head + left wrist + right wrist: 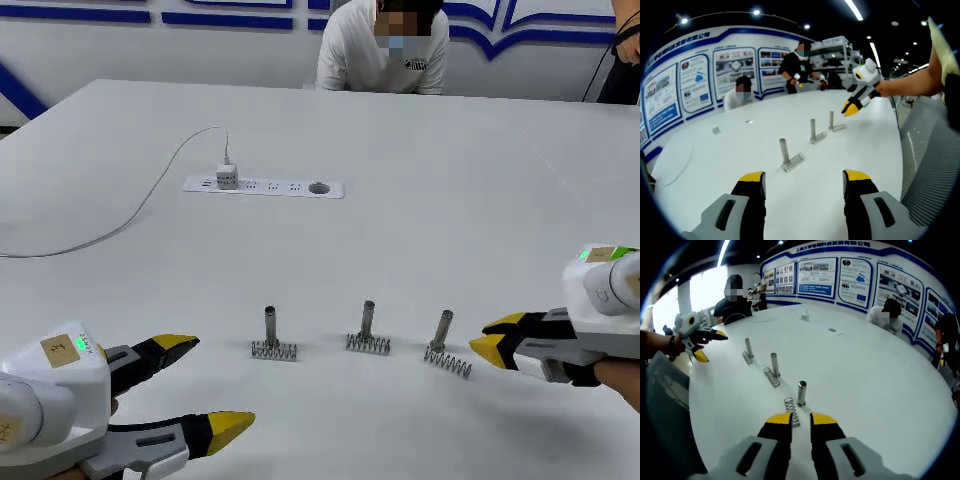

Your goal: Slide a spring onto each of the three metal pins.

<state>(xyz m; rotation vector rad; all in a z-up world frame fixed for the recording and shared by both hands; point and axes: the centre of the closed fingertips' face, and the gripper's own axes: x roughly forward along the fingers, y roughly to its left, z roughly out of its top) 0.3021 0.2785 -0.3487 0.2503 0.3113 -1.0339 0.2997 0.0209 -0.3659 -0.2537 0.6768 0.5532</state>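
Note:
Three metal pins stand upright in a row on the white table [450, 200]: left pin [270, 325], middle pin [367, 318], right pin [441, 328]. A spring lies flat at each pin's foot: left spring [273, 350], middle spring [368, 344], right spring [447, 362]. My left gripper [210, 385] hovers open and empty, near and left of the left pin [784, 150]. My right gripper [490, 338] hangs just right of the right spring [791, 411], jaws a narrow gap apart with nothing between them.
A white power strip [263, 186] with a charger [227, 177] and a cable [140, 205] lies farther back on the table. A person [382, 60] sits at the far edge. A mesh chair [925, 165] is at the near side.

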